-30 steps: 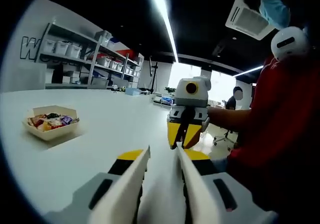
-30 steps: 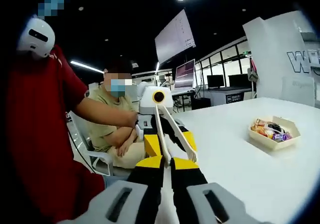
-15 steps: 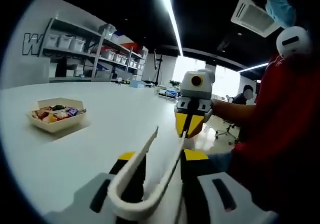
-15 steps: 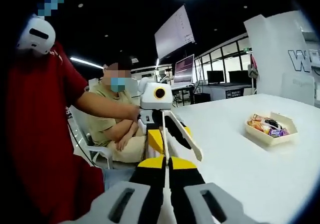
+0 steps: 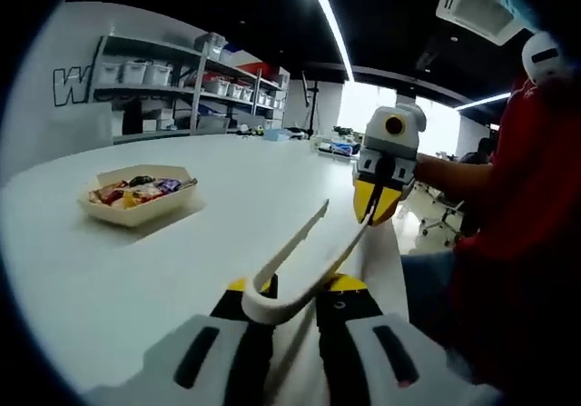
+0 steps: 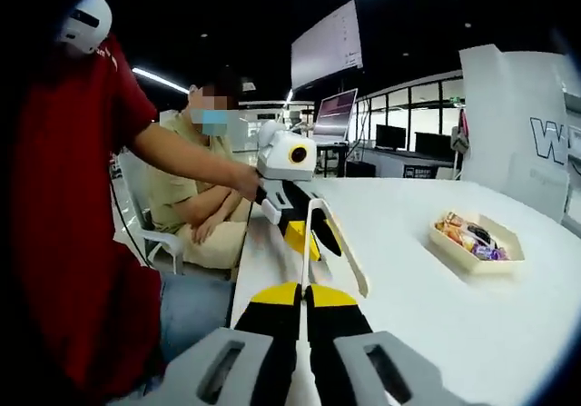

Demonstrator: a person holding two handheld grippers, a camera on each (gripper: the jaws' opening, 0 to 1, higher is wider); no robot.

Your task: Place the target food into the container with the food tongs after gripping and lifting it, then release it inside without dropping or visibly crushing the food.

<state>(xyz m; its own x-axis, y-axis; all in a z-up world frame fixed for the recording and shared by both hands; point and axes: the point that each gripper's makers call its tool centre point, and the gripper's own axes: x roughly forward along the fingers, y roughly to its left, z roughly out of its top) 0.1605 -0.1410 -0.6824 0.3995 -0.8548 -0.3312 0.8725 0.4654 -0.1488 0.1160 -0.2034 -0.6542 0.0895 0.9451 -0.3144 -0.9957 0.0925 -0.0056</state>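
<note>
White food tongs (image 5: 300, 244) have their bend clamped in my left gripper (image 5: 290, 293), which is shut on it. The two arms splay toward my right gripper (image 5: 375, 203), and one thin arm seems to end between its yellow tips. In the right gripper view, my right gripper (image 6: 304, 293) is shut low in the frame. The left gripper (image 6: 298, 235) faces it with the tongs (image 6: 347, 262) pointing my way. A beige paper tray (image 5: 136, 213) (image 6: 472, 259) of colourful wrapped snacks rests on the white table (image 5: 227, 188), well clear of both grippers.
A person in a red top holds both grippers at the table's edge (image 6: 245, 270). Another person sits on a chair (image 6: 159, 242) behind. Shelves with bins (image 5: 172, 97) line the far wall. Bare tabletop (image 6: 436, 324) lies between the grippers and the tray.
The tongs have shifted in my left jaws: the bend now sits at the tips with the arms raised toward the right gripper. Both views have swung, and the tray looks slightly nearer.
</note>
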